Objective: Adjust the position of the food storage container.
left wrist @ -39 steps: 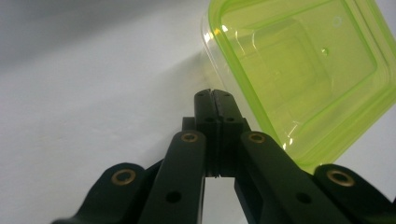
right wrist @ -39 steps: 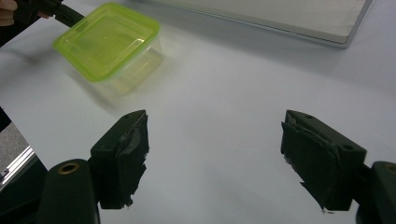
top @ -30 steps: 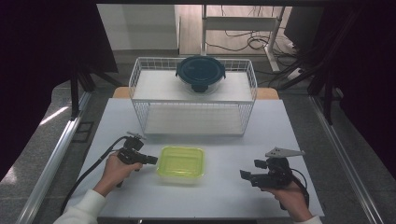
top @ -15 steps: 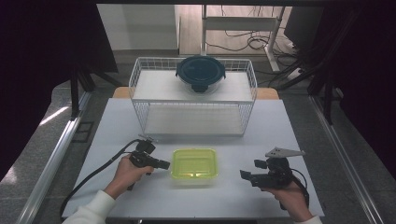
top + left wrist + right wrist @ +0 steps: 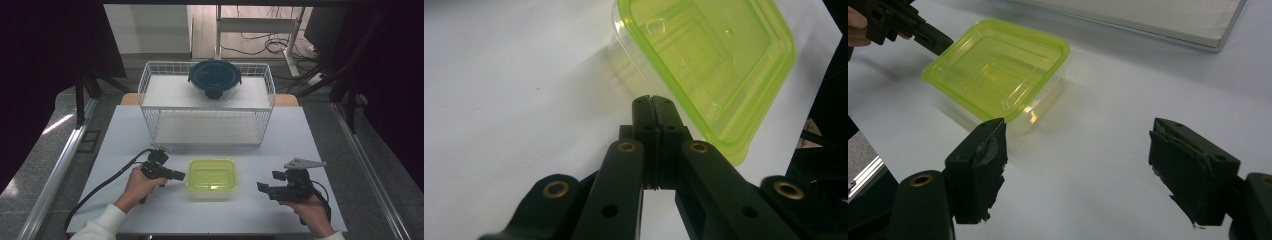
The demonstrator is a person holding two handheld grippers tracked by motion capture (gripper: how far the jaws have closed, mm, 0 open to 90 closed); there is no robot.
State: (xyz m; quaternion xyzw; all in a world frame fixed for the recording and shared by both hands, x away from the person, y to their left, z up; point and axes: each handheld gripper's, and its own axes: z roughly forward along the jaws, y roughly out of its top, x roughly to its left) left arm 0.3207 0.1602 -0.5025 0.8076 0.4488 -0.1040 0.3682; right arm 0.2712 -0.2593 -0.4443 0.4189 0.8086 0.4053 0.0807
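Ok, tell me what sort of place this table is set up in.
Probably a lab or workshop bench set up for recording, not a kitchen. A white table carries just a wire basket and a green-lidded container, loose cables lie on the floor behind, and dark curtains hang at the sides.

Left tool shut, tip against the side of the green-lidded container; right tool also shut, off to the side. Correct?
Not quite. The right tool is open: the right gripper view shows its two jaws standing wide apart over bare table. The rest holds: the left tool is shut, its tip at the side of the green-lidded container.
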